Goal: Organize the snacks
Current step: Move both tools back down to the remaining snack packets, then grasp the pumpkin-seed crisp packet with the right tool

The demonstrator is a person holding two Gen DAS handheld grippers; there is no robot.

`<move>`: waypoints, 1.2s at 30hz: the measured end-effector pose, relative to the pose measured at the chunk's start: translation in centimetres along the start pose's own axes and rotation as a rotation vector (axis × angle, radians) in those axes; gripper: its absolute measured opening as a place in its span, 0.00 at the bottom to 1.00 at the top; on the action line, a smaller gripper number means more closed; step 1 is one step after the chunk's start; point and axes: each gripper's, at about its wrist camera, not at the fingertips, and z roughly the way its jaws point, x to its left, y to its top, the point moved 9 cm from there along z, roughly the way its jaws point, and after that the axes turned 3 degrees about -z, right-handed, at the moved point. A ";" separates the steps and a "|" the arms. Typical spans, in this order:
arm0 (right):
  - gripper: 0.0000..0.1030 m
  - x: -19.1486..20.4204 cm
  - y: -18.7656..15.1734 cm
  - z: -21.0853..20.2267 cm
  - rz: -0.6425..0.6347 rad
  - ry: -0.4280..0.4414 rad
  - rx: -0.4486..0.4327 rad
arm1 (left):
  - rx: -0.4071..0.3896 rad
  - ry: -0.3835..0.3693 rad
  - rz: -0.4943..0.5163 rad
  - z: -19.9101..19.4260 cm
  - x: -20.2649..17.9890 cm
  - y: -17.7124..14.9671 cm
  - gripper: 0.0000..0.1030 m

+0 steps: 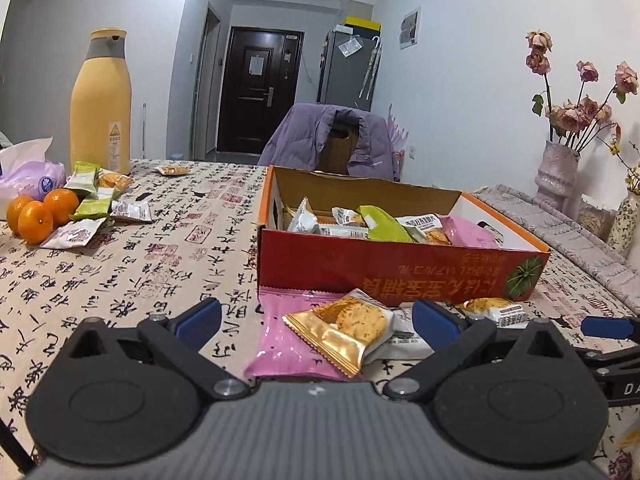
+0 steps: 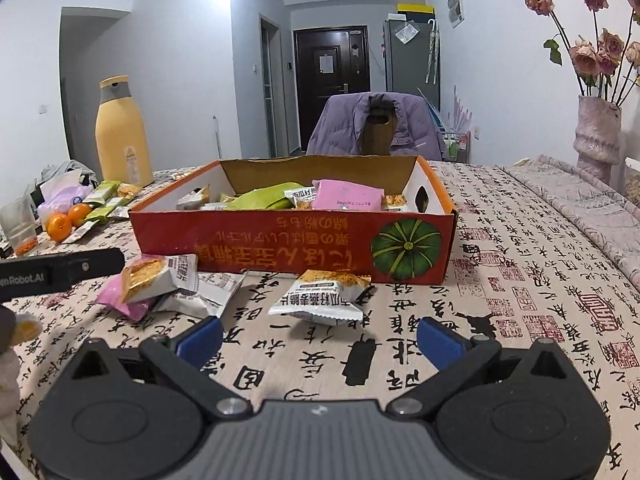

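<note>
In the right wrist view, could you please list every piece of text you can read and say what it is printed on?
"nRobot.AI", cut off at the frame edge: white print on the black arm of the left tool.
Orange characters on the red box: upside down, not reliably readable.
Dark print on the white snack packet: upside down, not readable.
Black calligraphy and red seals on the tablecloth: not readable.
Label on the yellow bottle: too small.

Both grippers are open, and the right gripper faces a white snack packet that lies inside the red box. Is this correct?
Not quite. The white snack packet lies on the tablecloth in front of the red box, not inside it, as the right wrist view shows. Both grippers are indeed open.
</note>
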 end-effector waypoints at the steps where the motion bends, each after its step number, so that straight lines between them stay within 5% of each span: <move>1: 1.00 0.0 0.0 0.2 0.000 -0.004 0.006 | 0.000 0.003 0.000 0.2 0.1 -0.1 1.00; 18: 0.98 -0.1 2.6 5.2 -0.005 -0.084 0.078 | -0.005 -0.009 -0.037 0.7 0.7 -0.4 1.00; 24: 0.88 -0.2 3.0 7.4 0.007 -0.111 0.122 | -0.004 -0.020 -0.044 0.6 0.7 -0.5 1.00; 36: 0.47 -1.1 2.0 8.8 0.073 -0.100 0.165 | 0.002 -0.028 -0.047 0.7 0.7 -0.6 1.00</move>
